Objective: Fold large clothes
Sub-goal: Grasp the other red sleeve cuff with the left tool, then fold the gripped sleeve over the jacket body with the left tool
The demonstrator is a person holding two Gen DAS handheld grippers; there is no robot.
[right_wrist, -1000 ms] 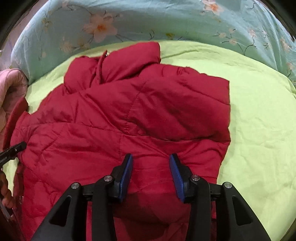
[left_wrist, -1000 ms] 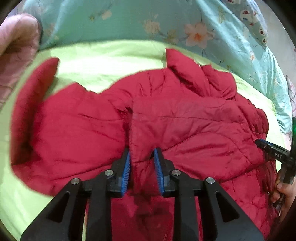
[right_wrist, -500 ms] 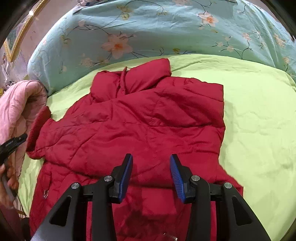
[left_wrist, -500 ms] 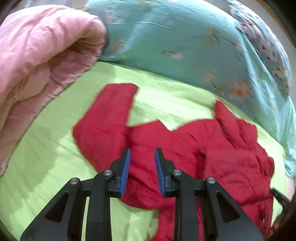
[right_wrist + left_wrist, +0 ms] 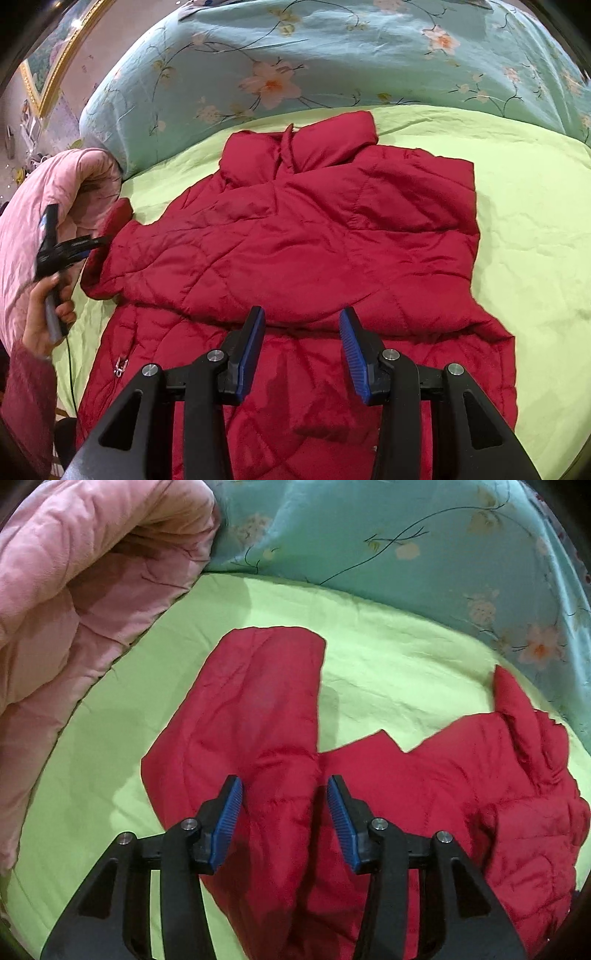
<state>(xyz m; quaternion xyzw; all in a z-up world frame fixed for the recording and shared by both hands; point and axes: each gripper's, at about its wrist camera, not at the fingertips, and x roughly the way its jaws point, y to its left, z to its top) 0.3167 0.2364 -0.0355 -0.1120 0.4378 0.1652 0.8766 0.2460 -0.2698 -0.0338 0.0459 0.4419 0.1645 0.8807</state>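
Note:
A red puffer jacket [image 5: 314,229] lies on the lime-green sheet, collar towards the far side. One sleeve is folded across its chest. The other sleeve [image 5: 258,701] stretches out flat towards the pink quilt. My left gripper [image 5: 283,781] hovers over the base of that sleeve; its jaws are opening and the blue pads [image 5: 229,812] press on nothing. In the right wrist view the left gripper [image 5: 94,242] shows at the left, held by a hand [image 5: 44,317]. My right gripper [image 5: 303,312] hangs open above the jacket's lower half, with nothing between its pads.
A pink quilt [image 5: 74,590] is bunched along the left side of the bed. A teal floral duvet [image 5: 332,62] runs along the far side. Bare green sheet [image 5: 535,221] lies to the right of the jacket. A metal zip pull [image 5: 120,365] sits on the jacket's near left.
The left gripper swung left, from the jacket's body, where a fold stood between its pads, to over the spread sleeve, and its jaws widened. The right gripper drew back, so more jacket shows.

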